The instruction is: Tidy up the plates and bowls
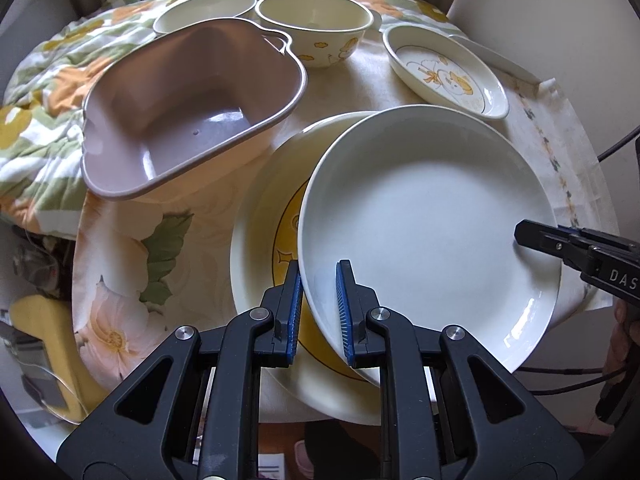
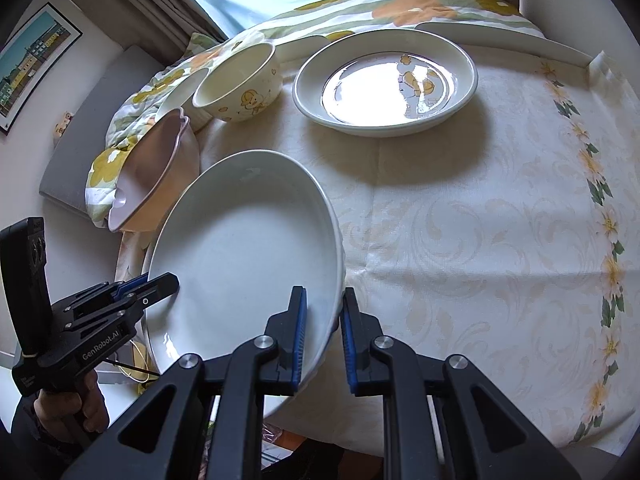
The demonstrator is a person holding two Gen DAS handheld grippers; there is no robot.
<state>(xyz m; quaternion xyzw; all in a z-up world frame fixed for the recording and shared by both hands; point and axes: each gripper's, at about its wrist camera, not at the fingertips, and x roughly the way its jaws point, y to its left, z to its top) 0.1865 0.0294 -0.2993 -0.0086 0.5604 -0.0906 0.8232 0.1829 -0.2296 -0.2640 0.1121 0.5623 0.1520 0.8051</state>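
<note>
A plain white plate (image 1: 432, 216) is held by both grippers over a larger cream plate with a yellow picture (image 1: 260, 240). My left gripper (image 1: 318, 308) is shut on the white plate's near rim. My right gripper (image 2: 324, 336) is shut on its opposite rim, and it shows at the right edge of the left wrist view (image 1: 532, 236). The white plate (image 2: 248, 256) fills the left middle of the right wrist view, where the left gripper (image 2: 160, 284) grips its left rim.
A mauve heart-shaped bowl (image 1: 192, 108) sits tilted at the left. Two cream bowls (image 1: 316, 20) (image 1: 204, 10) stand at the back. A shallow duck-print dish (image 1: 444, 72) (image 2: 384, 84) lies at back right. The round table (image 2: 480, 220) has a floral cloth.
</note>
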